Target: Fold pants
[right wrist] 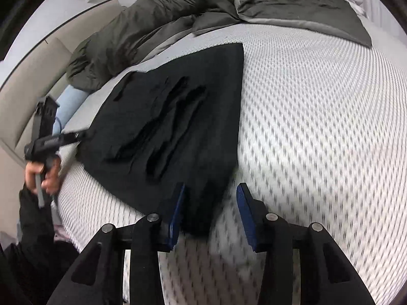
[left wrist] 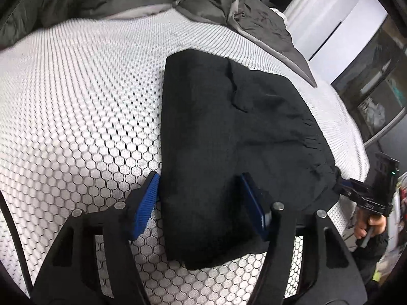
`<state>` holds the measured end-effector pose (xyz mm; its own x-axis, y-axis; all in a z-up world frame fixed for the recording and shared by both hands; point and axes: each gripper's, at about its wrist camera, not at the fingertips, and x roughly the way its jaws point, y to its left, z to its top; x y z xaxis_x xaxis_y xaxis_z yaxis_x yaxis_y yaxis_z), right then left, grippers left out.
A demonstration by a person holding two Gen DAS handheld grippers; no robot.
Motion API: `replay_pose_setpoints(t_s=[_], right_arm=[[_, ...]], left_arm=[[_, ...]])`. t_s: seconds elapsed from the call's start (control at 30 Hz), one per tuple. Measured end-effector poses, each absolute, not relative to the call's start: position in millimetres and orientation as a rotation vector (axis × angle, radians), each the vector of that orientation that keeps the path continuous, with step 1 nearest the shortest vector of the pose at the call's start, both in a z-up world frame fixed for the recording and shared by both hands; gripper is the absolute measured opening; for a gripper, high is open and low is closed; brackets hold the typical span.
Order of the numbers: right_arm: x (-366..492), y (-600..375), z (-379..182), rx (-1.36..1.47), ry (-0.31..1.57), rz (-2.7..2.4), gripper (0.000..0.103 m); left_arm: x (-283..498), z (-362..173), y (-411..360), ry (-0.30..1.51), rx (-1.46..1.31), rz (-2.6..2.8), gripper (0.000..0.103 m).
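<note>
Black pants (left wrist: pixel 229 132) lie folded on the honeycomb mattress (left wrist: pixel 76 101). Left gripper (left wrist: pixel 201 203) gapes wide over one corner — nothing pinched. Right gripper (right wrist: pixel 209 213) likewise spread, astride another corner.

Evenly, softly lit in both views with only faint shadows, strongly bowed by fisheye distortion toward dark round edges, sharp on the bed (left wrist: pixel 76 101) in the left view, smeared by motion blur low in the right view.

One pair of black pants (left wrist: pixel 229 132), folded. Two grippers: left gripper (left wrist: pixel 201 203), right gripper (right wrist: pixel 209 216), two blue pads each. One white mattress (left wrist: pixel 76 101). One grey duvet (right wrist: pixel 152 25). One pale blue pillow (right wrist: pixel 68 104).
</note>
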<state>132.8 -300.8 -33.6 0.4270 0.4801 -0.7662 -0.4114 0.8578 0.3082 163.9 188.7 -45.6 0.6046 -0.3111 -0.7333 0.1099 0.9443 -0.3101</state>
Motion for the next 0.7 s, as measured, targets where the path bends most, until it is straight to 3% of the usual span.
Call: replay_pose_setpoints(t_s=[0.17, 0.2, 0.23, 0.3, 0.5, 0.6, 0.67, 0.7], right_arm=[[126.0, -317.1, -35.7, 0.234, 0.947, 0.590, 0.042], [129.1, -318.3, -37.8, 0.263, 0.954, 0.588, 0.036], [133.0, -318.1, -41.4, 0.278, 0.978, 0.571, 0.018], [132.6, -315.6, -41.0, 0.284, 1.000, 0.585, 0.006], [97.2, -309.5, -29.5, 0.249, 0.994, 0.652, 0.003], [93.5, -301.6, -34.3, 0.188, 1.019, 0.645, 0.010], [94.2, -312.0, -20.8, 0.218, 0.963, 0.633, 0.029], [97.6, -316.2, -15.2, 0.246, 0.934, 0.624, 0.050]], left_arm=[[151.7, -20.5, 165.8, 0.835, -0.197, -0.202, 0.061], [150.7, -17.8, 161.7, 0.831, -0.183, -0.195, 0.061], [151.4, -16.8, 157.1, 0.832, -0.168, -0.188, 0.061], [149.0, -18.5, 154.0, 0.841, -0.157, -0.177, 0.061], [157.4, -27.4, 168.9, 0.857, -0.191, -0.147, 0.061], [157.0, -31.7, 173.5, 0.867, -0.188, -0.145, 0.061], [157.0, -34.9, 174.1, 0.870, -0.191, -0.158, 0.061], [156.2, -36.6, 174.4, 0.870, -0.192, -0.162, 0.061]])
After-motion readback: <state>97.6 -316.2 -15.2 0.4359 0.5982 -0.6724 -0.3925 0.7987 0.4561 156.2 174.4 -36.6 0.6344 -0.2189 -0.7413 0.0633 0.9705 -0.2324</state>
